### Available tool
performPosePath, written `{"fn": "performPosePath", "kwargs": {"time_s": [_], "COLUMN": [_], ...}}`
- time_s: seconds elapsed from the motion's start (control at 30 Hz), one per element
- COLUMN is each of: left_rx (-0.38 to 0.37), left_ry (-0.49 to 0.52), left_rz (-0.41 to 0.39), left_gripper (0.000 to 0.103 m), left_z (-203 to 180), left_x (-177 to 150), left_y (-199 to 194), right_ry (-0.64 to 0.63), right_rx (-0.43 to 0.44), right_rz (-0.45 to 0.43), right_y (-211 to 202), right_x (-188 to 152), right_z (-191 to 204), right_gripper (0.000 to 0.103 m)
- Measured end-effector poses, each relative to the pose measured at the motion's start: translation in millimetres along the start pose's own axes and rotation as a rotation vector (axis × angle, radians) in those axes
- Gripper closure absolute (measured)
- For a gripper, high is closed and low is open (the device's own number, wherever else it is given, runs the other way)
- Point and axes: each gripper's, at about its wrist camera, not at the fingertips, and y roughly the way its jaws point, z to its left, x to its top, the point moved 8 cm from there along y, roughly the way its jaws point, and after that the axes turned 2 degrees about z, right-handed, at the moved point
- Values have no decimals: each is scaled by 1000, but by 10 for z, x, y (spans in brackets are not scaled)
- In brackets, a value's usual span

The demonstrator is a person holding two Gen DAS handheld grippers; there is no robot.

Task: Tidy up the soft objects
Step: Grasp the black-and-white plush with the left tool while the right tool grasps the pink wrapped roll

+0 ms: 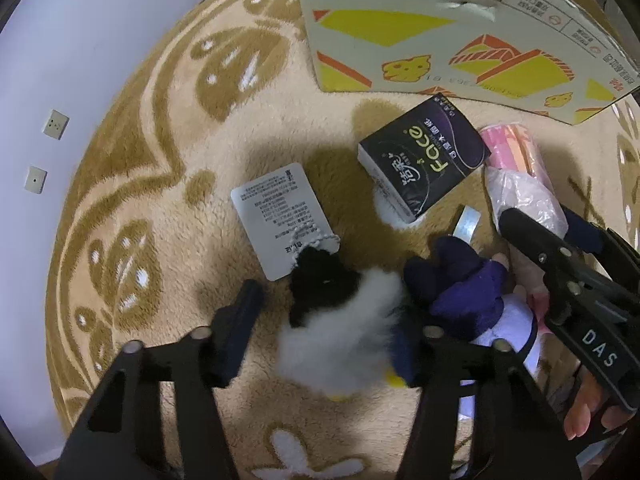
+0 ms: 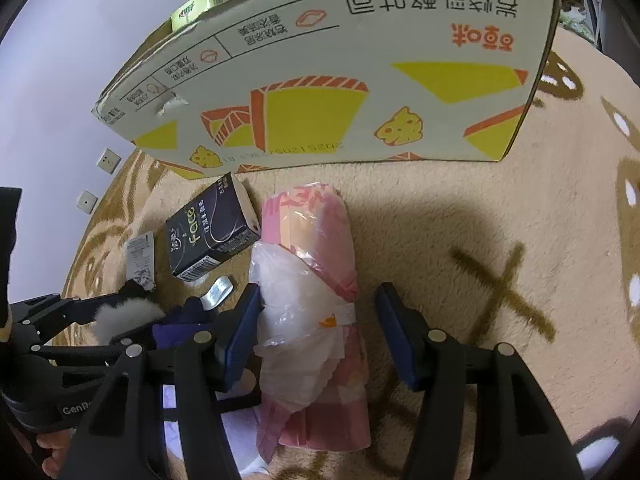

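Straddling a small fluffy black-and-white plush toy (image 1: 340,328) on the beige patterned carpet (image 1: 160,208), the left hand-held gripper (image 1: 332,320) points down with its jaws narrowed about the fur, though whether the pads already press it I cannot tell. Just beside, the right hand-held gripper (image 2: 320,336) stands half wide around a pink soft roll wrapped in clear plastic film (image 2: 312,312), one pad at the wrap, the other apart. Both should be light and yielding: the plush is best pinched across its thick white middle, while the film looks slippery, so the roll wants a hold square across its body. Only the left wrist view shows a doll in dark purple cloth (image 1: 468,284) touching the plush, and a white paper tag (image 1: 280,216). Only the right wrist view shows the whole white-and-yellow printed cardboard box (image 2: 320,80), with a green pack (image 2: 196,6) at its rim, behind the black tissue box (image 2: 212,228).
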Motion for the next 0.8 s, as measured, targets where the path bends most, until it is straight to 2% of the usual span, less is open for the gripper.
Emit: {"fn": "performPosePath", "kwargs": {"time_s": [0.07,0.1,0.17,0.63,0.73,0.8], "left_rx": [-1,-3,-4,11,6,0], "left_ry": [-1,-2,-3,23,19,13], "left_rz": [-2,-3,-2,29,23,14], "left_gripper": [63,64,64,61,68,69], "left_z": [-35,-39,-29,-93,-92,-75], "left_x": [-3,-9,-27,-121,-124,-129], "left_y": [-23,-35,-52,2,-16,-41], "right_ry": [-4,-3,10,41,26,11], "right_rx": [-19,-34,-39,-6,-23,-42], "right_rz": [1,2,1,-5,-2,-8], "right_y": [7,19,5,-60,-87,-87], "right_x": [-11,-14,-22,-71,-83,-86], "right_z": [12,28,6,-94,-105,-66], "right_gripper": [45,51,56,56,56,57]}}
